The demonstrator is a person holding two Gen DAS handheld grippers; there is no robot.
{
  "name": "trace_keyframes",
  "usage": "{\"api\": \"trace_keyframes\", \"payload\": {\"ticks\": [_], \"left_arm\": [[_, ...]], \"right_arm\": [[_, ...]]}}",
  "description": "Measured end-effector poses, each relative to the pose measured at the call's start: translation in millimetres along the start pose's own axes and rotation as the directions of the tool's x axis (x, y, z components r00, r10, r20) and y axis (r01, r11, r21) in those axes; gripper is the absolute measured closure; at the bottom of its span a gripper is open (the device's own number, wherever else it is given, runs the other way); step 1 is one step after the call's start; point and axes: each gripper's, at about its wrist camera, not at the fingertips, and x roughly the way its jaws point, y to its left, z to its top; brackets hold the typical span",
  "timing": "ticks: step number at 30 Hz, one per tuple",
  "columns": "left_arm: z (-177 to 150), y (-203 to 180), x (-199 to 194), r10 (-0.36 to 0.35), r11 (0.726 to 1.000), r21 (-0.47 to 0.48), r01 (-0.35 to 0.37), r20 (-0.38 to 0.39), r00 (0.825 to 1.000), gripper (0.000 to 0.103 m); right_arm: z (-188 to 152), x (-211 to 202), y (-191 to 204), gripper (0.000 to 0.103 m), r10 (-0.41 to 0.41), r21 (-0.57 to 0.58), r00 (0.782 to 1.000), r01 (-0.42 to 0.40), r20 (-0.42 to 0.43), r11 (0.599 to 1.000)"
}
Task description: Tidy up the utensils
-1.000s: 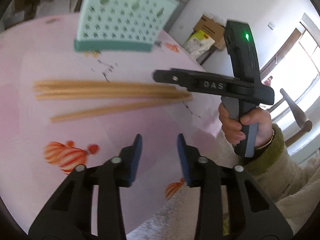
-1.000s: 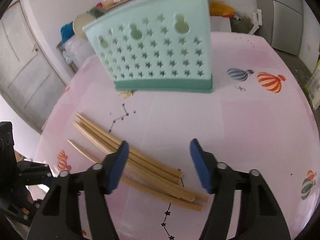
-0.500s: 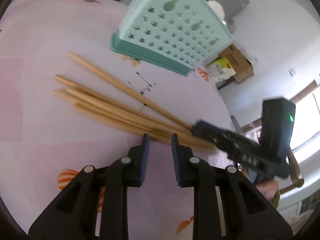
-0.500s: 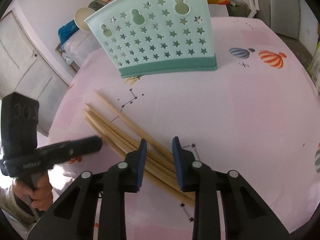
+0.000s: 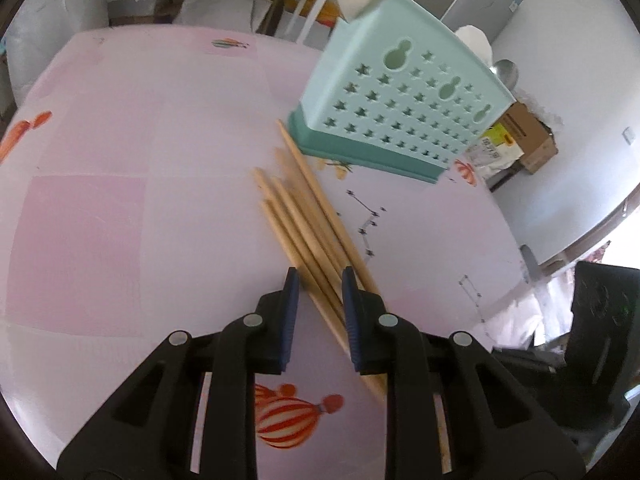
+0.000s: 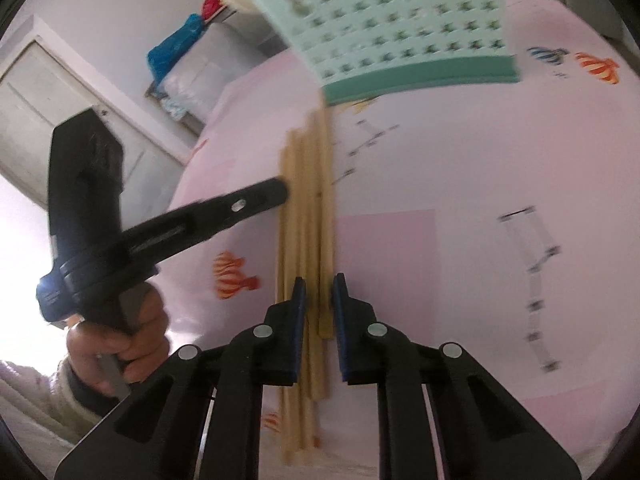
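The chopsticks (image 6: 306,216) lie in a loose bundle on the pink tablecloth (image 5: 120,200), running straight ahead of the right claw (image 6: 319,300) toward the foot of the green holder (image 6: 400,20), whose base the farthest tip nearly touches. That right claw is closing, its blue pads astride one or two sticks near their close ends; whether the pads already bite I cannot tell, since a thin gap seems to remain beside the wood. The left claw (image 5: 318,294) is narrowed but not fully together, straddling the same bundle (image 5: 308,232) farther along, the sticks passing slantwise between its pads and on beneath the right-hand one. My worry is the grab: a bundle this loose (and lying at a slant to the left claw) could splay, so that a stick slips out or rolls off toward the table edge behind the claws. The left camera shows the holder (image 5: 400,100) with a spoon (image 5: 505,70) standing in it; the right camera alone shows the person's hand (image 6: 120,332) on the left handle.
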Motion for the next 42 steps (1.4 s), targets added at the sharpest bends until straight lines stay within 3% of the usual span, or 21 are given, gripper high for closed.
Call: {"api": "trace_keyframes", "payload": {"ticks": [4,18,24,30,42], "left_arm": [[2.3,5.6,-2.7,0.034,0.999,0.012,-0.034,0.017,0.999,0.083],[-2.4,16.0,-11.4,0.077,0.996,0.038,-0.079,0.037,0.996,0.083],[-12.4,8.9,-18.0,0.067,0.992,0.111,-0.067,0.002,0.998,0.083],[-28.4,-9.3,-21.6,0.074,0.973,0.219,-0.068,-0.022,0.997,0.083],[-30.5,-20.5,-13.1,0.200,0.928,0.317,-0.194,0.013,0.980,0.083]], "right_arm": [[-3.3,9.5,14.4,0.091,0.027,-0.009,1.000,-0.027,-0.013,1.000],[-1.2,-10.6,-8.3,0.096,-0.079,0.029,0.996,0.078,0.039,0.997],[-7.7,-24.9,-21.9,0.096,-0.128,0.033,0.990,0.126,0.059,0.991],[-13.5,-35.3,-28.9,0.095,-0.159,0.050,0.985,0.156,0.069,0.987],[-19.9,-41.1,-29.6,0.095,-0.162,0.069,0.984,0.157,0.077,0.985]]}}
